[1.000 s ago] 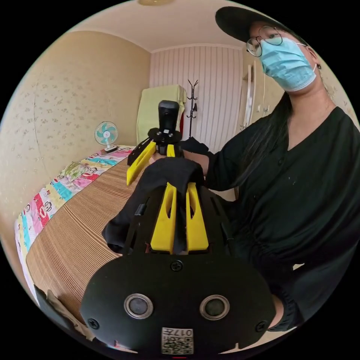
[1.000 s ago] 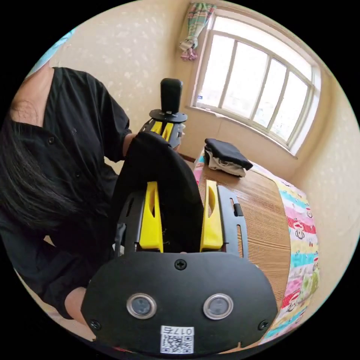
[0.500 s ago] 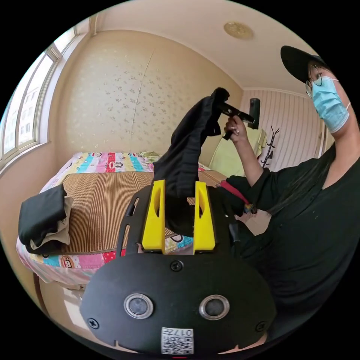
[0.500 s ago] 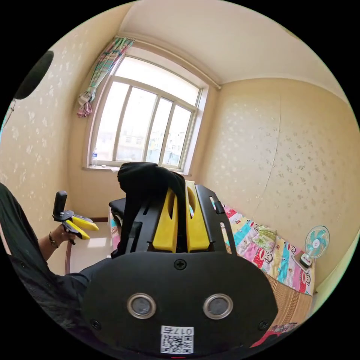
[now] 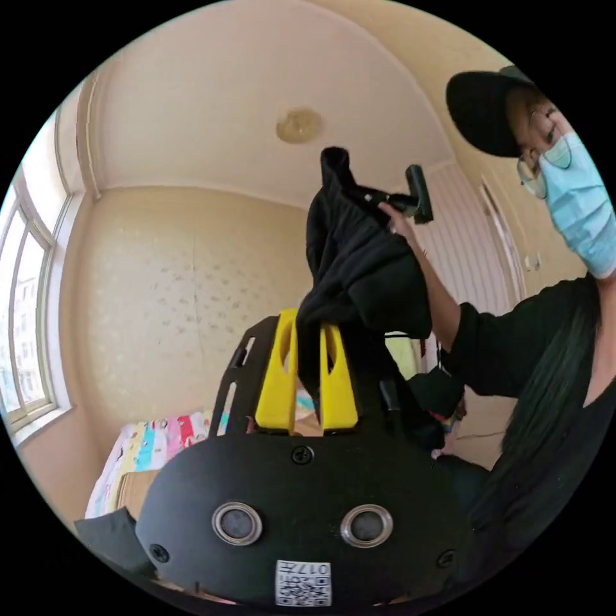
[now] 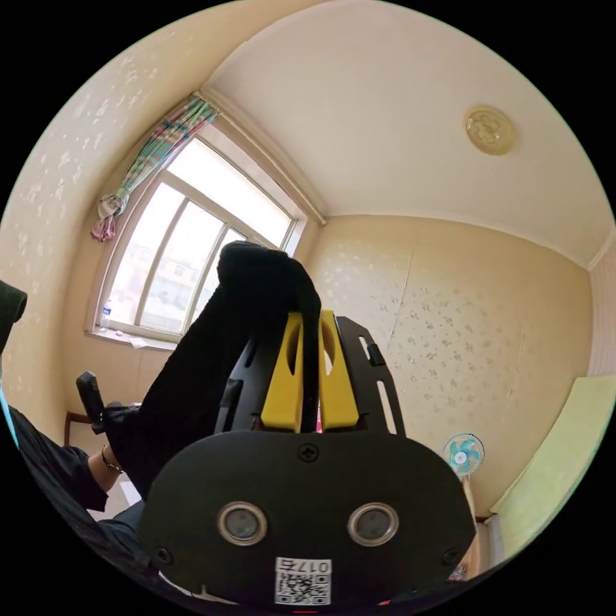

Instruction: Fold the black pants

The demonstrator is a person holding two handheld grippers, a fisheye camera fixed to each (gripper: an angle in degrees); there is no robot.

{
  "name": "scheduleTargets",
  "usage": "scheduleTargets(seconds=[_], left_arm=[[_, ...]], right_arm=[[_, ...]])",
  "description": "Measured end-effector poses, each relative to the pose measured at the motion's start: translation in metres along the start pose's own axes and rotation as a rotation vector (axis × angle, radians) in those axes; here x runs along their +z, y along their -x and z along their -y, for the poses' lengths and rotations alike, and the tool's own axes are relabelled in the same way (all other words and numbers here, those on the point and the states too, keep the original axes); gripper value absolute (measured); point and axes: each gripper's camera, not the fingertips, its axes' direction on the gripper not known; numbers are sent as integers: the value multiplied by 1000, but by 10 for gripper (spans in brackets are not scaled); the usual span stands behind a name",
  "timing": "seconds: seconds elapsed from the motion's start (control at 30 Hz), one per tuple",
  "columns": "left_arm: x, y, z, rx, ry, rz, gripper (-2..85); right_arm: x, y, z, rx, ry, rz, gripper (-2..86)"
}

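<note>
The black pants (image 5: pixel 359 276) hang in the air as a bunched band between my two grippers. In the left gripper view my left gripper (image 5: pixel 309 321) is shut, its yellow jaws pinching the cloth. The pants rise from there to my right gripper (image 5: pixel 393 200), held high in the person's hand. In the right gripper view my right gripper (image 6: pixel 310 317) is shut on the black pants (image 6: pixel 256 282), which drape over the jaw tips and fall down to the left. They reach my left gripper (image 6: pixel 92 403), where cloth hides the jaws.
The person in black stands at the right (image 5: pixel 532 359). A bed with a colourful sheet (image 5: pixel 154 443) lies low on the left. A window (image 6: pixel 173 256), a small fan (image 6: pixel 463 452) and a pale green panel (image 6: pixel 564 449) line the walls.
Both hands have risen with the pants and both views now tilt toward the ceiling. The right jaws, open one second ago, are closed on the cloth. The left jaws stand closer together.
</note>
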Motion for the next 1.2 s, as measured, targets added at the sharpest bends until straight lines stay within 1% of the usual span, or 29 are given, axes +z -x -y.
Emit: scheduleTargets(seconds=[0.1, 0.13, 0.17, 0.23, 0.37, 0.43, 0.57, 0.63, 0.67, 0.7, 0.73, 0.77, 0.8, 0.83, 0.87, 0.9, 0.93, 0.97, 1.0, 1.03, 1.07, 1.1, 1.13, 1.17, 1.2], left_arm=[[-4, 7, 52, -149, -127, -71, 43], [-7, 12, 73, -189, -177, -55, 42], [-8, 15, 83, -202, -191, -33, 41], [0, 24, 132, -198, -203, 39, 40], [24, 38, 195, -160, -199, 52, 41], [42, 50, 219, -168, -157, 43, 42], [73, 65, 208, -172, -123, 77, 44], [100, 77, 177, -200, -113, 173, 43], [109, 82, 170, -205, -107, 207, 43], [133, 96, 162, -191, -81, 279, 42], [168, 119, 161, -172, -32, 346, 42], [190, 136, 163, -170, 7, 376, 42], [244, 182, 172, -181, 110, 418, 45], [305, 239, 182, -207, 234, 414, 52], [335, 270, 184, -224, 296, 401, 56], [387, 329, 178, -264, 418, 388, 65], [421, 380, 157, -327, 552, 412, 75], [431, 400, 143, -366, 604, 442, 72], [437, 430, 111, -425, 671, 516, 68], [435, 448, 78, -444, 685, 528, 71], [433, 453, 59, -436, 691, 502, 72], [429, 461, 16, -396, 744, 430, 75], [426, 464, -34, -349, 856, 381, 79], [424, 464, -62, -331, 924, 373, 81], [415, 462, -120, -321, 1055, 361, 90]], right_arm=[[-37, -7, 11, 32, -64, -93, 27], [-51, -14, 15, 56, -89, -123, 27], [-63, -20, 19, 74, -113, -147, 26], [-75, -28, 25, 83, -138, -158, 25], [-74, -30, 48, 24, -110, -227, 24], [-70, -36, 50, 34, -110, -224, 25], [-41, -56, 23, 120, -144, -205, 27], [-15, -64, 5, 145, -141, -209, 29], [13, -72, -3, 145, -115, -226, 30], [30, -77, -5, 142, -91, -243, 31], [74, -93, -6, 136, -32, -291, 34], [130, -121, -2, 153, 43, -342, 38], [164, -138, 1, 169, 83, -368, 44], [242, -183, 7, 197, 193, -425, 56], [321, -234, 9, 227, 331, -491, 89], [357, -259, 4, 244, 410, -526, 106], [415, -304, -22, 313, 606, -575, 115], [445, -336, -55, 410, 752, -594, 115], [451, -346, -70, 445, 772, -602, 112], [450, -351, -97, 466, 732, -576, 107], [446, -346, -127, 416, 701, -503, 105], [444, -341, -145, 389, 706, -470, 105], [438, -330, -185, 337, 752, -410, 106], [425, -316, -232, 297, 821, -349, 108], [415, -309, -255, 295, 849, -325, 109]])
